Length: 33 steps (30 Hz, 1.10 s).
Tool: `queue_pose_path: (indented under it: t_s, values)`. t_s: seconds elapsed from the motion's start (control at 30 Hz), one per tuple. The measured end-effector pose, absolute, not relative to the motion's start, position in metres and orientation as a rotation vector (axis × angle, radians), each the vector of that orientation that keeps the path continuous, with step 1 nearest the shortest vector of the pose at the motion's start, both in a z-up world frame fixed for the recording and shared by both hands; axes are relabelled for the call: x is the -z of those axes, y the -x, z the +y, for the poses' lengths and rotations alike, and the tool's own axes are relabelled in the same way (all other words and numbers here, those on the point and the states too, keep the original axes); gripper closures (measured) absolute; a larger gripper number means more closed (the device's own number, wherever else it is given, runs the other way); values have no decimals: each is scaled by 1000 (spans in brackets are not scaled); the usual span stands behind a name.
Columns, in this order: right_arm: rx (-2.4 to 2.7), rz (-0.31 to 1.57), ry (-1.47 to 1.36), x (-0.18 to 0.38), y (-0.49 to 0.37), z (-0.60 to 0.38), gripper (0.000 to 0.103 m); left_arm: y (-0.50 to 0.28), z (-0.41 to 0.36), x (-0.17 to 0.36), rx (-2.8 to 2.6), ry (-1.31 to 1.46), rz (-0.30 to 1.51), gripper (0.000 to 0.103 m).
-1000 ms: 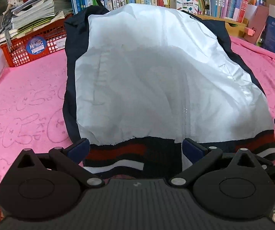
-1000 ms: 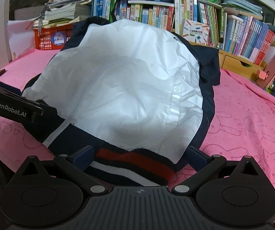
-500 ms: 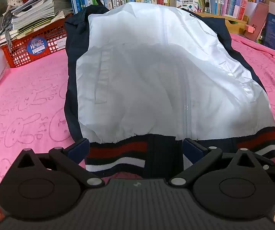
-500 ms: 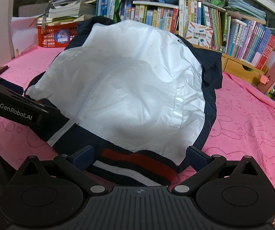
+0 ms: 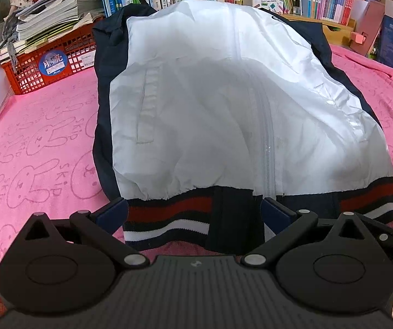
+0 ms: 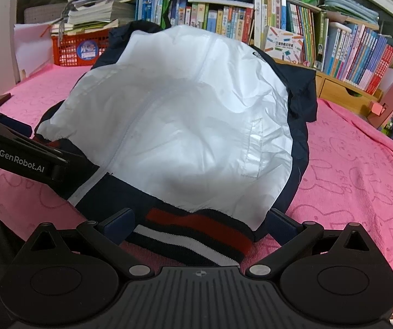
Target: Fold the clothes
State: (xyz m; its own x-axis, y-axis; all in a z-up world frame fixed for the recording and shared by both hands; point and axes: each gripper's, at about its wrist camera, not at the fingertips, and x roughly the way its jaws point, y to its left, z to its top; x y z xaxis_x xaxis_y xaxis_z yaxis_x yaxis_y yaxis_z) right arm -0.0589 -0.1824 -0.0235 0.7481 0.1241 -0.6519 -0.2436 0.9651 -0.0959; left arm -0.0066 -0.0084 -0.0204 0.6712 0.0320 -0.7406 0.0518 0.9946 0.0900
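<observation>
Garment: jacket (image 5: pixel 218 115), white front with navy sleeves, lies flat on the desk, collar toward the far edge by the bookshelf, hem toward the near edge
Surface: pink towel (image 5: pixel 37 142) with rabbit print covers the desk; jacket sits about mid-width on it
Hem: striped waistband (image 5: pixel 169 216) (red, white, navy) lies at the near edge, zipper line running up the middle of the white front
Left tongs: left tongs (image 5: pixel 193 213) spread wide, one blue pad at each side of the left part of the waistband; band lies between the pads, not pinched
Right tongs: right tongs (image 6: pixel 200 220) also spread, straddling the right part of the waistband (image 6: pixel 193 230); no pinch visible
Cross view: left tool body shows at the left margin of the right wrist view, just beside the hem
Step in hand (judgement): lining up for a two-point grasp on the hem, before the bottom-to-collar fold
Next move calls for (judgement): both tongs closing on the waistband through all layers, then an even lift and carry toward the far edge so the hem lands square
Clutter: red basket (image 5: pixel 48 60) at the far left corner, well apart from the jacket
</observation>
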Motion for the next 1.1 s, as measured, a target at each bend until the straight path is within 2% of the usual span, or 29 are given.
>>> queue_pose_path:
  t_s: [0.83,0.97,1.1]
  values:
    - [-195,719,174,28,61,-185,0,6,-6,25,10,-130,865,0]
    - [-185,738,213,34,72,-191,0,18,21,20,72,-140,819,0]
    - [-160,750,194,37,81,-206,0,29,52,18,172,-20,861,0]
